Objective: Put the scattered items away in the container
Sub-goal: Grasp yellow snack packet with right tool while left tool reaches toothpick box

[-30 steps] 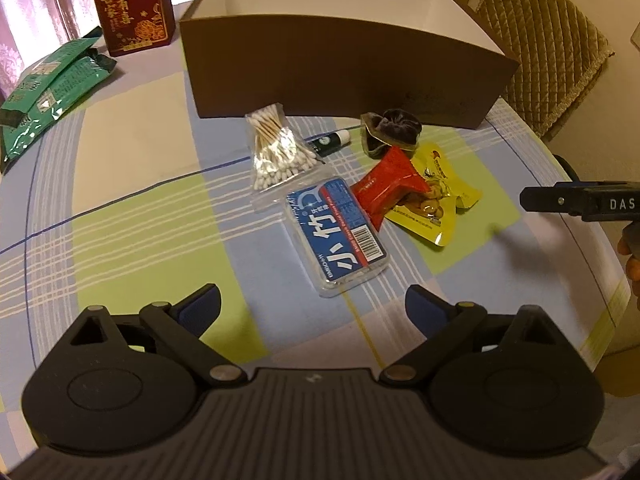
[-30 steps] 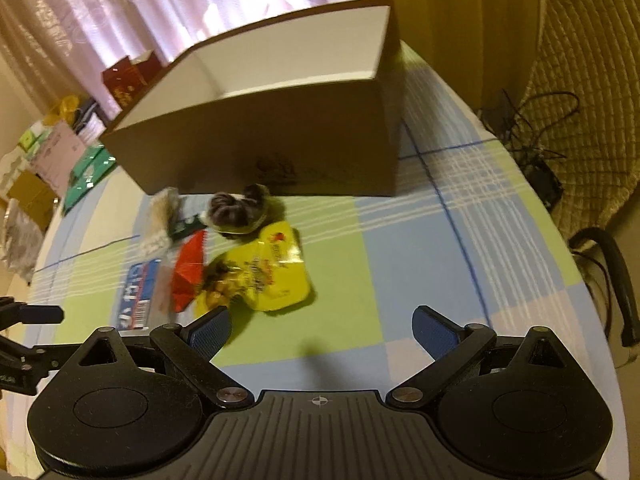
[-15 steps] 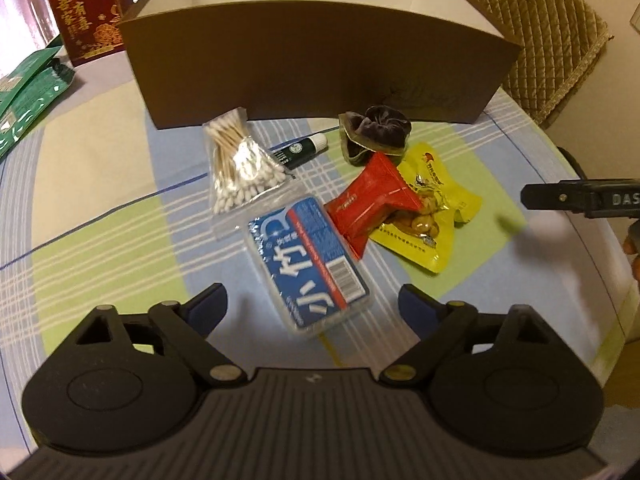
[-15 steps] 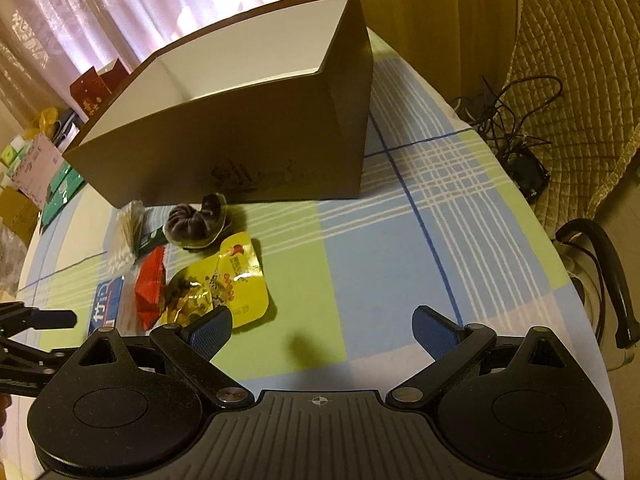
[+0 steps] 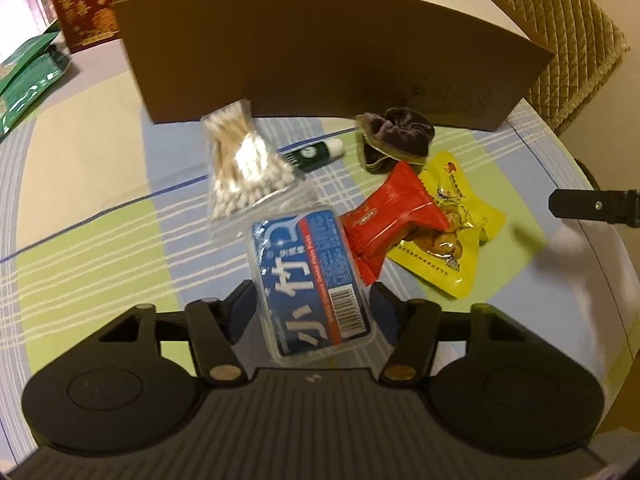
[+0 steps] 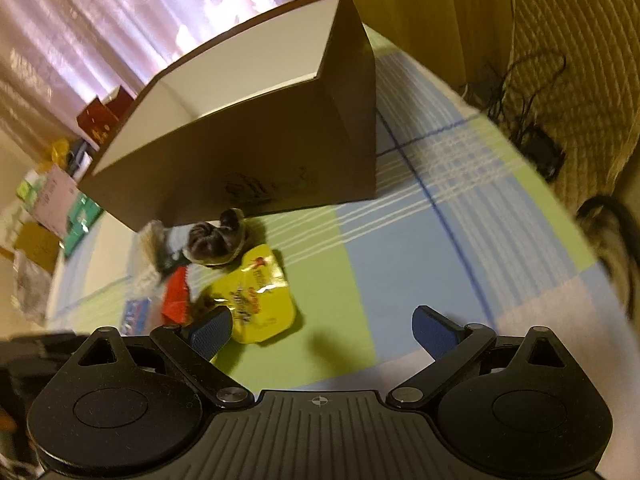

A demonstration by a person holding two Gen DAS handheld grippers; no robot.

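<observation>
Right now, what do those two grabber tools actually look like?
Both look alike. The left gripper and right gripper each have a matte black ribbed body, two round black housings, angled black linkage arms with silver pivot screws, and dark blue textured fingertip pads. No cables or sleeves show.

A home dining room is suggested. A checked tablecloth (image 5: 100, 248) is spread under a brown cardboard box (image 5: 320, 52), with a quilted chair (image 5: 568, 32) set just behind the box's right corner. Sheer pink curtains (image 6: 120, 20) are hung behind the box, and a red gift box (image 5: 80, 0) is placed near its left end.
</observation>
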